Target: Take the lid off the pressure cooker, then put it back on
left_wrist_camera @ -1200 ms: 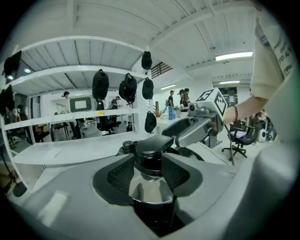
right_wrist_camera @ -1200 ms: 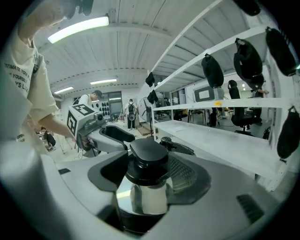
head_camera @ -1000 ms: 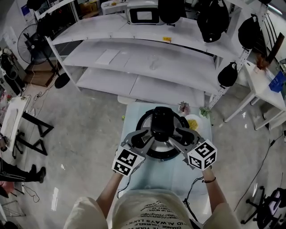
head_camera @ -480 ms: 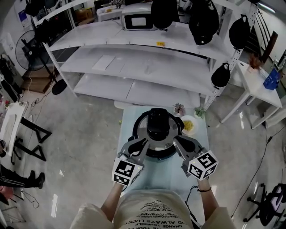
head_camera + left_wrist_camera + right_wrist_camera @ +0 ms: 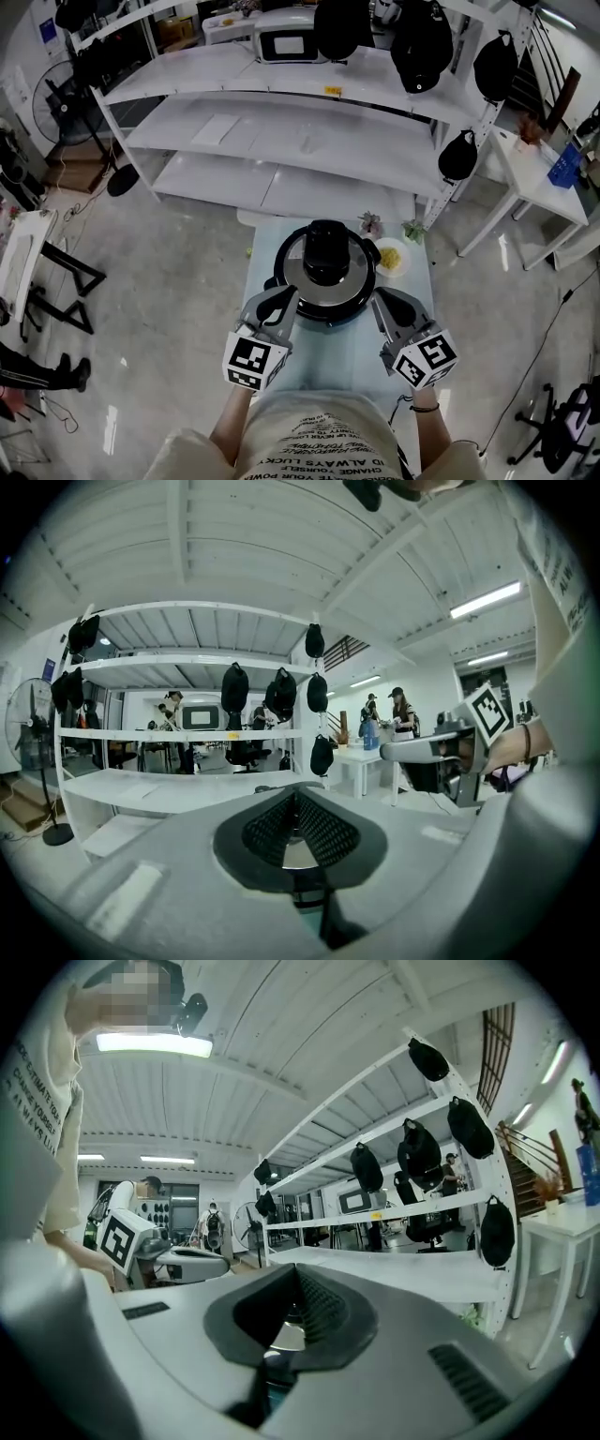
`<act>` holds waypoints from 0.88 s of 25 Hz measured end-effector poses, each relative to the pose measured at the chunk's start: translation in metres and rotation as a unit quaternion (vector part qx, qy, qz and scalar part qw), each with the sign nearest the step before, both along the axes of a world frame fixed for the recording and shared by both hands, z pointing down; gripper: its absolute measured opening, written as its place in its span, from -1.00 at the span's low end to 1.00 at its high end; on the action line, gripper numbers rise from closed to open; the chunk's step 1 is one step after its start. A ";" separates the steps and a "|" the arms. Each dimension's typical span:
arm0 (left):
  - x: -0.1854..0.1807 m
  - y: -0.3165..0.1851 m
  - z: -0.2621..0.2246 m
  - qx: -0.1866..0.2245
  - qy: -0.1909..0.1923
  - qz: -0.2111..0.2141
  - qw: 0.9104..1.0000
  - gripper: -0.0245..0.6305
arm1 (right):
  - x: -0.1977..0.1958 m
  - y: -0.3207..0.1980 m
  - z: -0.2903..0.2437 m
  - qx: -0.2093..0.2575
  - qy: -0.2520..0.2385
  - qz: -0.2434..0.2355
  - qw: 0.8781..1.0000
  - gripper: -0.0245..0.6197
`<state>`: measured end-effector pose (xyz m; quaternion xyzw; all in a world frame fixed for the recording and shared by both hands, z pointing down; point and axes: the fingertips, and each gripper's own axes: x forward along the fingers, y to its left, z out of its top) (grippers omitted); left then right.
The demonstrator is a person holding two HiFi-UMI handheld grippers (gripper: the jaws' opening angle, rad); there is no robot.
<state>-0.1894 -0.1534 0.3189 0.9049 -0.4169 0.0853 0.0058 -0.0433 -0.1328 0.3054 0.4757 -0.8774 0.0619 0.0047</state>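
Silver metal with a black handle on top is what the lid [image 5: 327, 267] is made of. It is sat on the pressure cooker [image 5: 330, 315], which is stood in the middle of a pale blue table [image 5: 328, 361].

A small white bowl [image 5: 391, 257] with yellow food is placed just beside the cooker, on its right. Little plants [image 5: 368, 225] are set at the far edge of the table. Behind the table a big white shelf rack [image 5: 281, 141] is seen, with a microwave [image 5: 286, 42] on top and dark bags [image 5: 420, 42] hung from it.

The left gripper [image 5: 284, 302] is held at the near left side of the cooker and the right gripper [image 5: 382, 305] at the near right side. Both are kept close to the rim and turned in a little toward the cooker. Both pairs of jaws have just been closing and are now clenched tight, with nothing held between them.

The whole cooker is shown only from above, in the head view. In the gripper views just a shiny bit is seen low under the closed pads. The right gripper is shown from the side in the left gripper view, and a fan [image 5: 26, 738] is seen there too. Stairs [image 5: 506, 1044] are shown only in the right gripper view.
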 end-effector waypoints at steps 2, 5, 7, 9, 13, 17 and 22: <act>-0.005 0.003 -0.002 0.002 0.006 -0.006 1.000 -0.84 | 0.002 0.003 -0.002 0.010 -0.002 0.005 1.000 -0.90; -0.011 0.005 -0.002 0.003 0.010 -0.015 1.000 -0.84 | 0.007 0.008 -0.005 0.017 -0.008 0.018 1.000 -0.90; -0.016 0.007 -0.003 0.003 0.011 -0.022 1.000 -0.84 | 0.009 0.010 -0.006 0.021 -0.010 0.022 0.999 -0.91; -0.020 0.008 -0.004 0.004 0.012 -0.027 1.000 -0.84 | 0.010 0.011 -0.008 0.024 -0.012 0.026 0.999 -0.91; -0.025 0.008 -0.005 0.005 0.013 -0.035 0.999 -0.84 | 0.014 0.012 -0.011 0.027 -0.012 0.037 0.999 -0.91; -0.026 0.009 -0.003 0.003 0.012 -0.036 0.999 -0.84 | 0.015 0.013 -0.010 0.028 -0.008 0.042 0.999 -0.91; -0.021 0.009 -0.001 0.001 0.015 -0.031 0.999 -0.84 | 0.019 0.013 -0.008 0.030 -0.007 0.049 0.998 -0.91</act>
